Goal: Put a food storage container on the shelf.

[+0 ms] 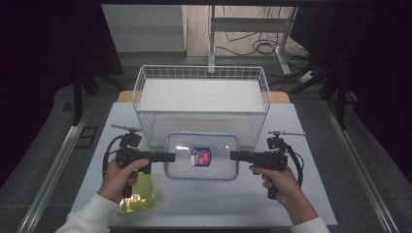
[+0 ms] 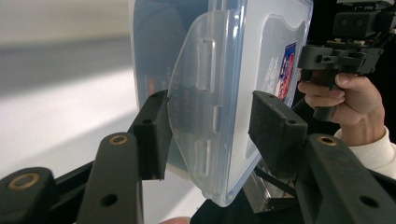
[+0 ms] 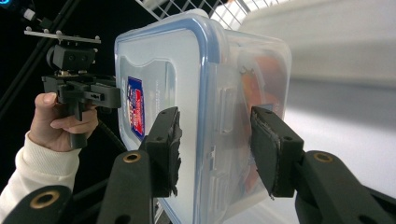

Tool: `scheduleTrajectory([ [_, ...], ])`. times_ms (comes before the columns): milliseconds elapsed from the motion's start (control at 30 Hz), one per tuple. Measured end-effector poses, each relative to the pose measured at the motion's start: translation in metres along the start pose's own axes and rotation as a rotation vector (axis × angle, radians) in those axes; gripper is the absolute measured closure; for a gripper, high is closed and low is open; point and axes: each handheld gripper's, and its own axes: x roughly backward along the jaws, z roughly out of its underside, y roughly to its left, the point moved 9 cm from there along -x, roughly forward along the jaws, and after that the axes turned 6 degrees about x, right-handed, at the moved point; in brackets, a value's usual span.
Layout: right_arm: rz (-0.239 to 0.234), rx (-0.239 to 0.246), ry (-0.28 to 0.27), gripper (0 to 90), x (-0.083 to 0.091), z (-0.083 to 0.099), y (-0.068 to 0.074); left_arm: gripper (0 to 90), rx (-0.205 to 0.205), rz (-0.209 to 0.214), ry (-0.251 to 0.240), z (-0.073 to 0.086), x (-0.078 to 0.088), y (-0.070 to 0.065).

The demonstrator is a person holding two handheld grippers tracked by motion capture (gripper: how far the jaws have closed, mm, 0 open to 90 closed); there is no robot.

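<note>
Tongs grip a lidded plastic box (image 1: pixel 202 156) from both ends: our left tongs (image 1: pixel 168 157) and right tongs (image 1: pixel 235 155) each clench a short side, box between them. We judge uneven pressure could let it slip toward the surface (image 1: pixel 228 204).

Between the matt black, rubbery pads of both grippers, a glossy clear plastic container (image 1: pixel 202 157) with a smooth blue-edged lid and a printed paper label; beyond the jaws, a white coated-wire basket (image 1: pixel 201 104); beside the left gripper (image 1: pixel 167 157), a shiny yellow-green translucent plastic pouch (image 1: pixel 138 195) on the smooth, matt pale table (image 1: pixel 218 204)
</note>
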Motion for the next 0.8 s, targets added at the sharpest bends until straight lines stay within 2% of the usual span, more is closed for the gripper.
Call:
scheduleTrajectory([
  [300,-0.004,0.042,-0.027,53.7,0.007,-0.042,0.02,49.4,-0.037,-0.014,-0.042,-0.035,0.022,-0.024],
  [800,-0.017,0.065,-0.035,53.7,0.007,-0.082,0.03,49.4,-0.066,-0.028,-0.071,-0.069,0.038,-0.039],
])
